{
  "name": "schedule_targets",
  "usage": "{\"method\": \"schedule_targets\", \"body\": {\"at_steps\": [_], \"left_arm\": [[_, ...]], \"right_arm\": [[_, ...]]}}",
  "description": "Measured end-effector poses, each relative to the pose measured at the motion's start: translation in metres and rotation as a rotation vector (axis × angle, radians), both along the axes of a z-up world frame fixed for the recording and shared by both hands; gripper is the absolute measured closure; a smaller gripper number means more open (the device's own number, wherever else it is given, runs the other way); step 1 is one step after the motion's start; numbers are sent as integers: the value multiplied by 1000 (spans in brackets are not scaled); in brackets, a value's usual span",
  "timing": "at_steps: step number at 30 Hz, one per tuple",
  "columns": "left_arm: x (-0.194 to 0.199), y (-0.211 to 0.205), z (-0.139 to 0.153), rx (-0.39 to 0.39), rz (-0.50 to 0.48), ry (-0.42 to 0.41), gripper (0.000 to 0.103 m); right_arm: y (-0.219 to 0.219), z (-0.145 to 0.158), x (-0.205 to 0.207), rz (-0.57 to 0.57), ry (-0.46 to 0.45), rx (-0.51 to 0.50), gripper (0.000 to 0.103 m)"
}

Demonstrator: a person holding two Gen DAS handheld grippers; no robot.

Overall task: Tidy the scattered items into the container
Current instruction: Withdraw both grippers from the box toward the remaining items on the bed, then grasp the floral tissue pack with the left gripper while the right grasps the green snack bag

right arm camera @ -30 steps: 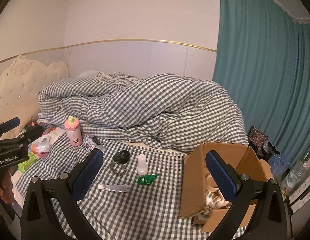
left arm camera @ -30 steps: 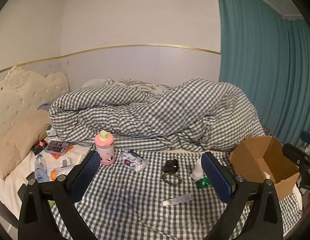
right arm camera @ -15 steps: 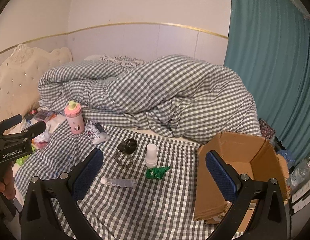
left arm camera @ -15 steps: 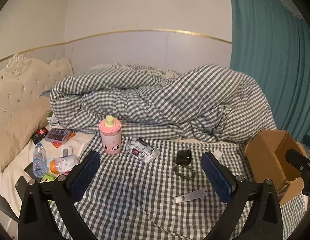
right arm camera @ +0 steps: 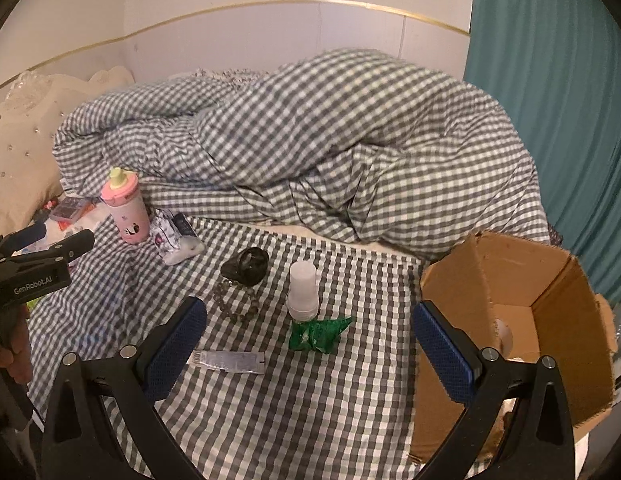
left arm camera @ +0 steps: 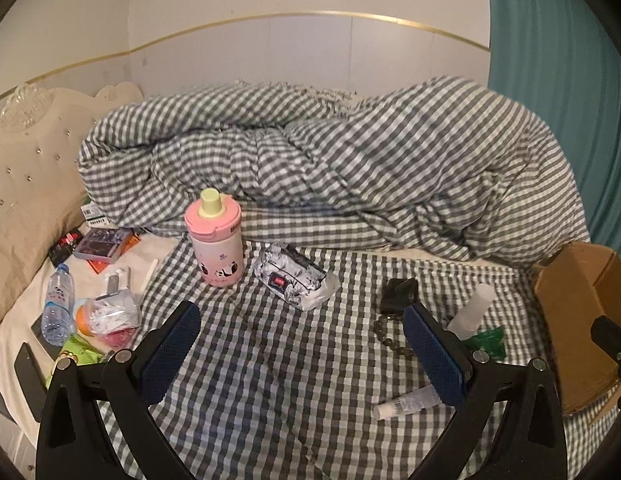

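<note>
Honestly the big risk is the bed (right arm camera: 294, 408) itself: a soft, rumpled checked sheet means anything tall tips if nudged. The cardboard box (right arm camera: 522, 280) sits at the right edge of the bed with its flaps splayed and one wall leaning toward the items, so I reckon a drop from a lazy angle could hit a flap and bounce out. The pink bottle (left arm camera: 216, 240) stands upright near the duvet, and a glancing touch could topple it onto the tissue pack (left arm camera: 294, 280) just beside it. The small white bottle (right arm camera: 303, 290) stands upright too, touching the green wrapper (right arm camera: 318, 333), so reaching for one probably drags the other. The bead bracelet (right arm camera: 237, 307) lies against the black pouch (right arm camera: 246, 266) and looks likely to slip out of a pinch. The flat tube (right arm camera: 228, 360) lies low on the cloth, so a grab could bunch up sheet instead. Both sets of tongs are spread wide and carrying nothing: the left tongs (left arm camera: 302, 354) hang over the bare sheet in front of the pink bottle, the right tongs (right arm camera: 310, 342) over the green wrapper. Compared with a second ago, both views sit closer and lower over the bed, the box has slid toward the right edge of the left view, and no item has shifted.
</note>
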State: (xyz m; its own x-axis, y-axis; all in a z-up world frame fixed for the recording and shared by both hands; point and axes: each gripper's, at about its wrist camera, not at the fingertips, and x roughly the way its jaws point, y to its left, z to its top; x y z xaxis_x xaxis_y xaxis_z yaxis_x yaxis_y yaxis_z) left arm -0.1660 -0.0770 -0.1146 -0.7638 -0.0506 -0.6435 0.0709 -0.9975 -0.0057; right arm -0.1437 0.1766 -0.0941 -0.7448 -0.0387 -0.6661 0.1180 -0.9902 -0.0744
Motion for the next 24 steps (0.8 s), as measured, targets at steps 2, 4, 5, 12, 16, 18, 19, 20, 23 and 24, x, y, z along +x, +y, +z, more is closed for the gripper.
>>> {"method": "schedule_targets", "body": {"at_steps": [2,4,5,12,16,18,19,20,23,24], "left_arm": [[-8,0,-7,-1,0,-13,0],[-17,-1,-16,-4,3,-28,0],[-20,-2,-19,-3,4,-34,0],[-59,-7,-48,19,20,-87,0],[-88,-9,-67,14,29,-124,0],[-102,-10,-79,-1,38,-146,0],[-107,-11,-83,-6,38,-152,0],[-114,-11,-89,-15,39,-159,0],[-134,-12,-107,-41,60,-188,0],[-140,-13,-112,-43,66,-194,0]], "right_arm": [[0,-8,-9,-2,-16,2,0],[-1,-16,-18,-2,-33,4,0],[-1,-19,-23,-1,-42,6,0],[-1,-46,-53,-10,-87,24,0],[2,-65,-69,-21,-118,16,0],[3,-76,-78,-26,-132,21,0],[3,-81,-81,-28,-137,26,0],[3,-84,-84,-30,-142,31,0],[5,-98,-93,-37,-156,42,0],[5,-101,-96,-39,-159,43,0]]}}
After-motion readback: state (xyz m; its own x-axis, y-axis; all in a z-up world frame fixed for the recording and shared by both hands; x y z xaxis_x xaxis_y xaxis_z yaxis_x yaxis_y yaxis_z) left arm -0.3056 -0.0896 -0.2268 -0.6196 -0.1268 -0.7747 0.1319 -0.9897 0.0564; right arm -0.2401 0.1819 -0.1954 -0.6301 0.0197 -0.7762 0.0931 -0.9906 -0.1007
